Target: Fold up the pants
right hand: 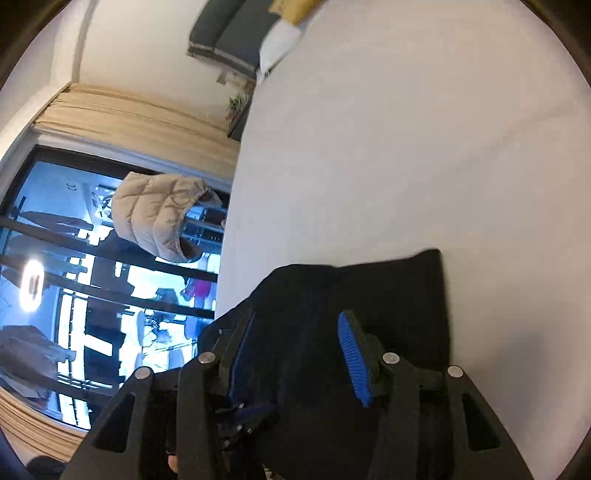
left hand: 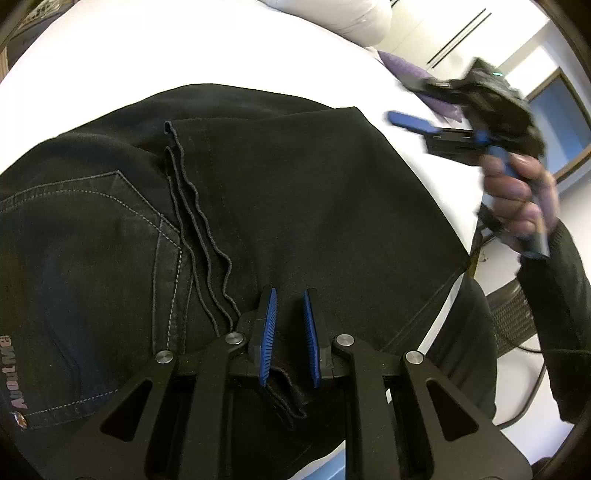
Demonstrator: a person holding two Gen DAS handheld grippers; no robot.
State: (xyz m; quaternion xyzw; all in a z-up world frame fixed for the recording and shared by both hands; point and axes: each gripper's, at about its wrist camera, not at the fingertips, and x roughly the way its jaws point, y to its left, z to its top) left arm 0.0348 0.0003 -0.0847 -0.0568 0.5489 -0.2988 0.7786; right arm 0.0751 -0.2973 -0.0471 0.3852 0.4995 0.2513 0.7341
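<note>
left gripper [left hand: 290,338] is clamping the black jeans' [left hand: 295,184] hems near the bed's [left hand: 221,48] edge; right gripper [left hand: 410,123] is hanging apart, empty.

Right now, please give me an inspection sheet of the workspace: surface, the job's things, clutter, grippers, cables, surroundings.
Surface: white bed sheet, smooth.
Job's things: black pants folded over, hems stacked across the back pocket.
Clutter: purple cloth and pillow at the far edge.
Grippers: left gripper jaws narrow, over the hem edges, grip unclear; right gripper jaws apart, empty, blurred.
Cables: dark cable on the floor.
Surroundings: window, beige jacket, curtain.
</note>
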